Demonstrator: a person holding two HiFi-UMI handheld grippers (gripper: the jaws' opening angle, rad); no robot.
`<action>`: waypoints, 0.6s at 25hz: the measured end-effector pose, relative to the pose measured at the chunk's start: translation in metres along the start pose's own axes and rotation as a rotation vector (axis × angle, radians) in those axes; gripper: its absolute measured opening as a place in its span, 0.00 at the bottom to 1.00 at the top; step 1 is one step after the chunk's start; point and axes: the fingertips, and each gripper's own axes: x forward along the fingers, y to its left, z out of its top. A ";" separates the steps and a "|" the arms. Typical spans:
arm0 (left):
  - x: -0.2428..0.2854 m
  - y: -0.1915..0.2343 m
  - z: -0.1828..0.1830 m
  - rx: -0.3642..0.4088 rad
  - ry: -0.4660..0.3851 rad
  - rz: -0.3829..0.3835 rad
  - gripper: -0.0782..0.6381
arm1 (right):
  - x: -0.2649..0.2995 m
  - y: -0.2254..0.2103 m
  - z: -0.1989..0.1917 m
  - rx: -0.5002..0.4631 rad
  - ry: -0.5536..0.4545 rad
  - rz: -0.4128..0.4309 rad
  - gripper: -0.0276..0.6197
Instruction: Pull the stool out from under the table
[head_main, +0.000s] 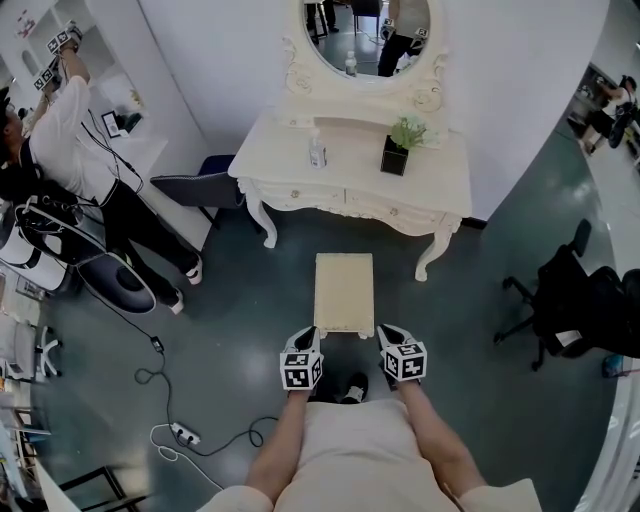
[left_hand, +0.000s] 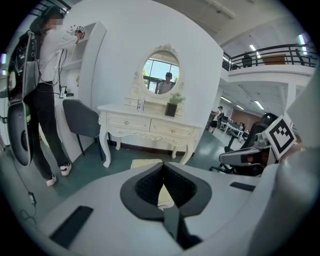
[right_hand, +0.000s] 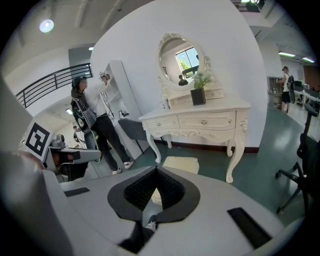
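Cream stool (head_main: 344, 293) is standing on the green floor (head_main: 240, 320), its long axis running 12 to 6 o'clock. Left tongs (head_main: 308, 338) and right tongs (head_main: 388, 336), both pinched shut, are sitting at its 6 o'clock edge. The white vanity surface (head_main: 350, 165) is standing at 12, a black office chair (head_main: 565, 295) at 3.

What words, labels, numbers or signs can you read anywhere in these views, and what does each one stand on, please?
No readable text in any view.
Left hand-held gripper and right hand-held gripper: square black-and-white marker patterns only, no letters.
Bottle on the table: label too small to read.
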 end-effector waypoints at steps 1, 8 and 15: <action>0.000 0.000 0.001 0.002 0.000 -0.001 0.13 | 0.000 0.000 0.000 0.000 0.000 -0.001 0.11; 0.003 -0.004 0.007 0.004 -0.012 -0.007 0.13 | 0.001 -0.004 0.000 -0.006 0.002 0.000 0.11; 0.004 -0.008 0.007 0.008 -0.007 -0.011 0.13 | -0.002 -0.007 0.000 -0.006 0.009 -0.001 0.11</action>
